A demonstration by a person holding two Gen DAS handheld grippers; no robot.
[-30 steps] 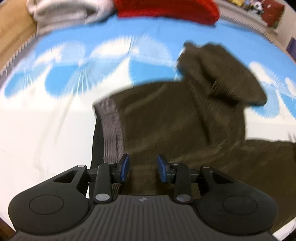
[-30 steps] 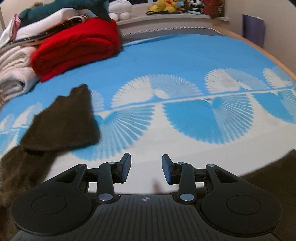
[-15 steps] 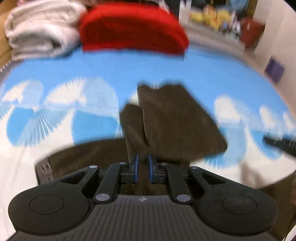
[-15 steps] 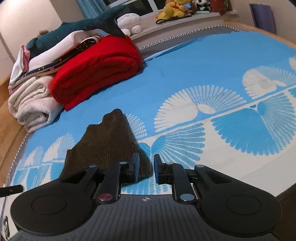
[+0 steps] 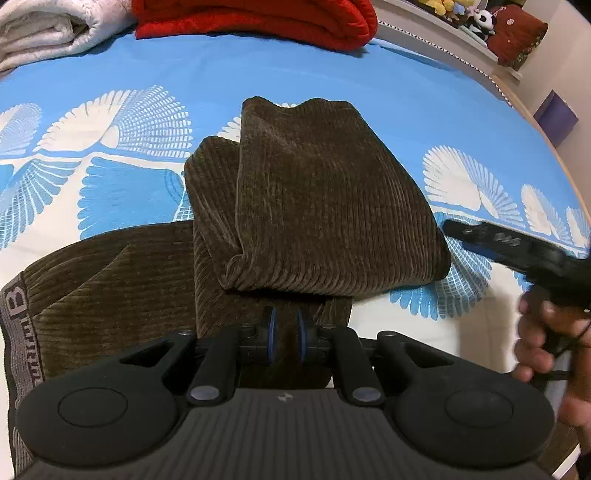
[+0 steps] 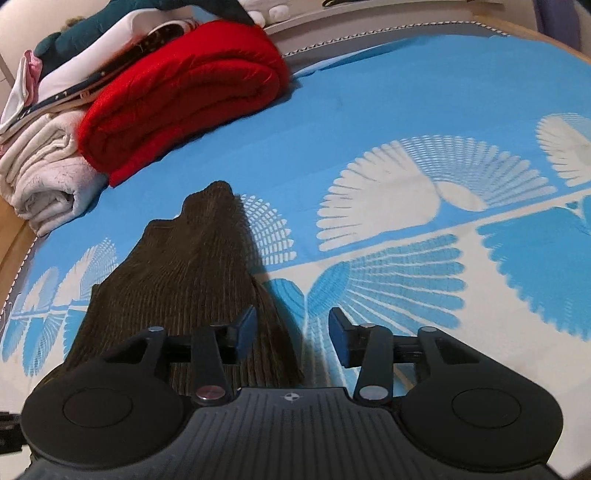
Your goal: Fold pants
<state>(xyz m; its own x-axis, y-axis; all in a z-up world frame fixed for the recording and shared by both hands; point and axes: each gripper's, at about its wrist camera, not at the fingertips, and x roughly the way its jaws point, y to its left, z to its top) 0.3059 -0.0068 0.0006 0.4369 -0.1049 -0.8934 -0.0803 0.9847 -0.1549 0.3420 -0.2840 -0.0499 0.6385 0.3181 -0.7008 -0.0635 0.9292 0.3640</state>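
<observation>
Left tool (image 5: 284, 336) pinching brown pants (image 5: 317, 206), right tool (image 6: 291, 334) spread, above blue-white bedspread (image 6: 406, 122).

- left gripper (image 5: 284, 334) low over the work, blue pads nearly together, pinching a dark fabric fold between them.
- right gripper (image 6: 291, 334) with its fingers spread wide, nothing between them.
- right hand (image 5: 546, 339) wraps that gripper's handle, blurred.

A big bed (image 6: 388, 122) has a blue and white cover with fan shapes. At its far end lie a rolled red blanket (image 6: 184, 92) and a white blanket (image 6: 48, 173). Soft toys (image 5: 458, 14) sit on a shelf (image 5: 443, 29) behind.
</observation>
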